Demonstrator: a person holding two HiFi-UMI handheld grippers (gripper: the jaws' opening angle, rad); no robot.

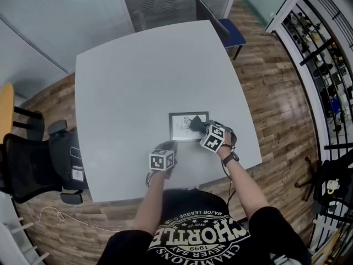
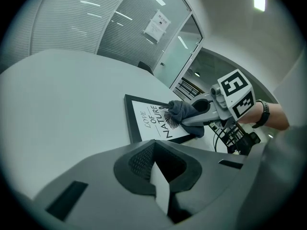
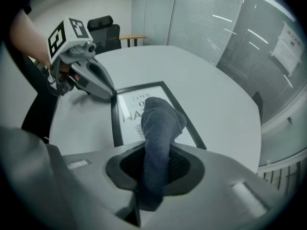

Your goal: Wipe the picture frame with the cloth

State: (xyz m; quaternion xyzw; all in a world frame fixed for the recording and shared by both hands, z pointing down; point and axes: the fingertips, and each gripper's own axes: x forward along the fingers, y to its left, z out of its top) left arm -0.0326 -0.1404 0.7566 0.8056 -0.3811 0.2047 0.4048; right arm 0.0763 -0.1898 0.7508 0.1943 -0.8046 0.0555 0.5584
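**Cloth on the glass, frame pinned at one corner**

The picture frame (image 1: 179, 127) lies flat on the counter (image 1: 138, 76), toward 5 o'clock from its middle and close to my edge, so both arms reach it easily. My right gripper (image 2: 186, 122) has its fingers clamped on the dark cloth (image 3: 158, 123). The loose end bunches beyond the tips and rests on the frame's 3 o'clock side, over the print, so I judge the wipe to be under way. My left gripper (image 3: 109, 91) comes in from 7 o'clock; its fingers (image 3: 98, 80) are together with nothing between them, and the tip sits at the frame's near corner, seemingly touching it. I take that as a brace, so the light frame won't skate under the cloth's drag.
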